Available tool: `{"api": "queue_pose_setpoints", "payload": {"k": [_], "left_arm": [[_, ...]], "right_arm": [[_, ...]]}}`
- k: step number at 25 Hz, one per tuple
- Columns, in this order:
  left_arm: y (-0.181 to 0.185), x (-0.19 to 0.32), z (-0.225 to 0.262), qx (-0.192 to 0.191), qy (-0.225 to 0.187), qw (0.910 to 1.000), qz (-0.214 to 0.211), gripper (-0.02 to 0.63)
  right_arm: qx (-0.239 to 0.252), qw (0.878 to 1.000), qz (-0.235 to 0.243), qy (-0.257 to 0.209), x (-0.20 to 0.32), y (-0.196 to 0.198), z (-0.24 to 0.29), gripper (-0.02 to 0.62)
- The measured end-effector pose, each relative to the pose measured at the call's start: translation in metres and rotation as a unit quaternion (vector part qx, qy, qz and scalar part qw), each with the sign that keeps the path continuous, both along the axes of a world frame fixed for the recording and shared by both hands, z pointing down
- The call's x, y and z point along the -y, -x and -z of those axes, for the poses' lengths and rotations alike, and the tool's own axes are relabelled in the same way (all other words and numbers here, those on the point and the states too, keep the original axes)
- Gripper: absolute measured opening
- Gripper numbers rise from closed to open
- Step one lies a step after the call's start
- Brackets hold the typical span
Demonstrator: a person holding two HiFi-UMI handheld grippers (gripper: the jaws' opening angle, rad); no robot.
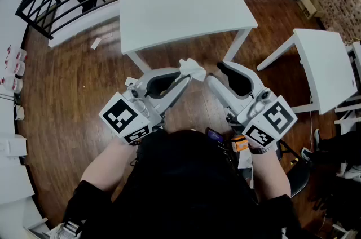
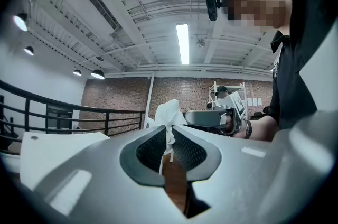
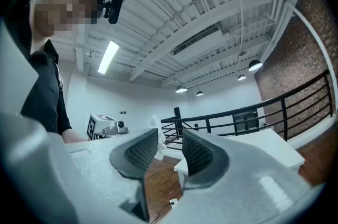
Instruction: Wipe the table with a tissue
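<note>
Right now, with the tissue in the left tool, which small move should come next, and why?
Probably carry the left tool forward and down to the white table. Its jaws are shut on the tissue, which hangs in the air short of the table's near edge, so no wiping can start yet. The right tool is open and empty.

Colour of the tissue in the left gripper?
White tissue; shows best in the left gripper view.

The right gripper (image 3: 170, 139) is held with jaws apart, empty; a tissue (image 3: 155, 123) is seen beyond, near frame centre
</note>
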State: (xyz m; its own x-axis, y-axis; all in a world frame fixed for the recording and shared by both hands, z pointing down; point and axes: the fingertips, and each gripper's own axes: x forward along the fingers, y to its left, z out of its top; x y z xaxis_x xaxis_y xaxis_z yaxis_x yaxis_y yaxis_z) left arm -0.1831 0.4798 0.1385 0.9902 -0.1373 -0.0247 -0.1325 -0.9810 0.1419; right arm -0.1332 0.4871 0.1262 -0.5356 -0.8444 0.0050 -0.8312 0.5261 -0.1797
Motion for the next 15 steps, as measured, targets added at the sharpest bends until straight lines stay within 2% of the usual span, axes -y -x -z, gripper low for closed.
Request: {"api": "queue_pose_setpoints", "payload": {"k": [7, 11, 15], "left_arm": [[-0.008, 0.001, -0.003, -0.003, 0.002, 0.9997, -0.024, 0.048], [-0.013, 0.011, -0.004, -0.007, 0.000, 0.9992, -0.040, 0.048], [-0.017, 0.021, 0.000, -0.017, -0.001, 0.9972, -0.073, 0.048]], "right_arm": [[0.008, 0.999, 0.039, 0.006, 0.003, 0.003, 0.001, 0.135], [0.023, 0.996, 0.087, 0.020, 0.012, 0.004, 0.000, 0.142], [0.031, 0.992, 0.122, 0.028, 0.027, -0.001, 0.005, 0.162]]}}
